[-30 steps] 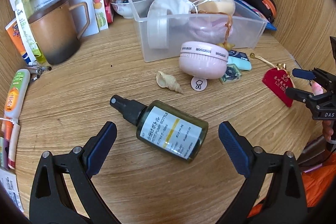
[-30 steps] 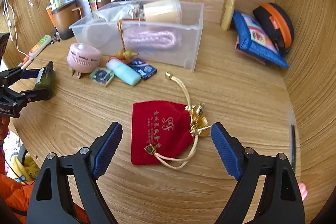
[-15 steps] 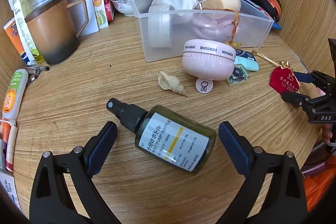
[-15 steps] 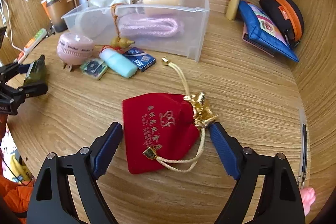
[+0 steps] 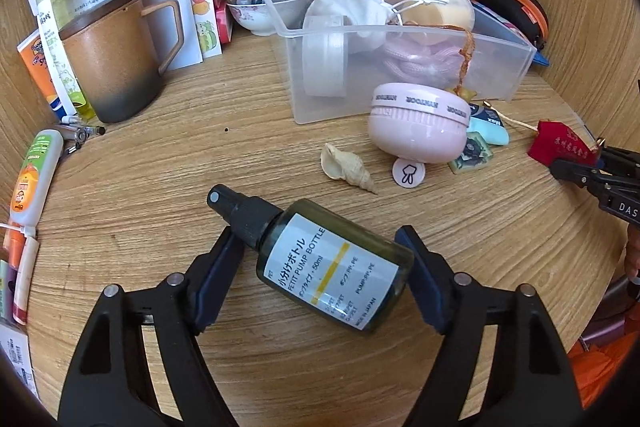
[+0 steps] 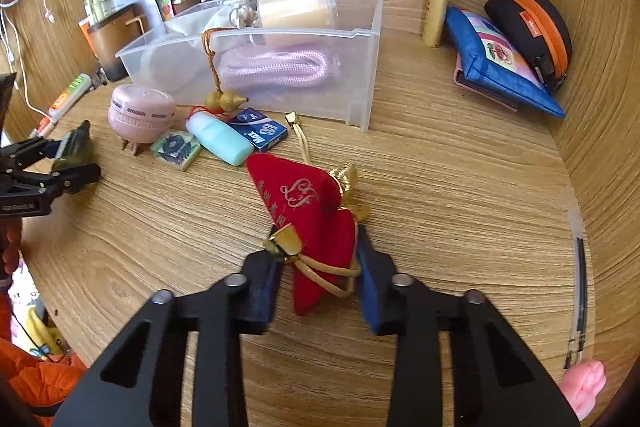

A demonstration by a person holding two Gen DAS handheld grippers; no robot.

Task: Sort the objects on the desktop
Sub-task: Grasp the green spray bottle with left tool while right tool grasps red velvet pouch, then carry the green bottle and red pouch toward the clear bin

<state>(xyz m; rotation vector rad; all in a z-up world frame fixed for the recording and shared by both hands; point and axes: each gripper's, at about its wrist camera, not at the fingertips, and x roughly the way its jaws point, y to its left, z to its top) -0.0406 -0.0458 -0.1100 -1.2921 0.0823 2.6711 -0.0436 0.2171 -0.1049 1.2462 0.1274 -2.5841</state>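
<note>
I was closing my left gripper point(image 5: 320, 263) on the spray bottle point(image 5: 320, 263) at lower centre, pads touching its neck and base. My right gripper point(image 6: 316, 267) was closing, bunching the red pouch point(image 6: 312, 219). Both needed firm grips before lifting toward the clear bin point(image 6: 360, 75) above.

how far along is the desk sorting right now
Already in the clear bin: a pink rope, a white pouch and a cup. In hand: the right gripper is closing on the red pouch, the left gripper on the spray bottle. Left on the desk: pink fan, shell, small packets.
</note>
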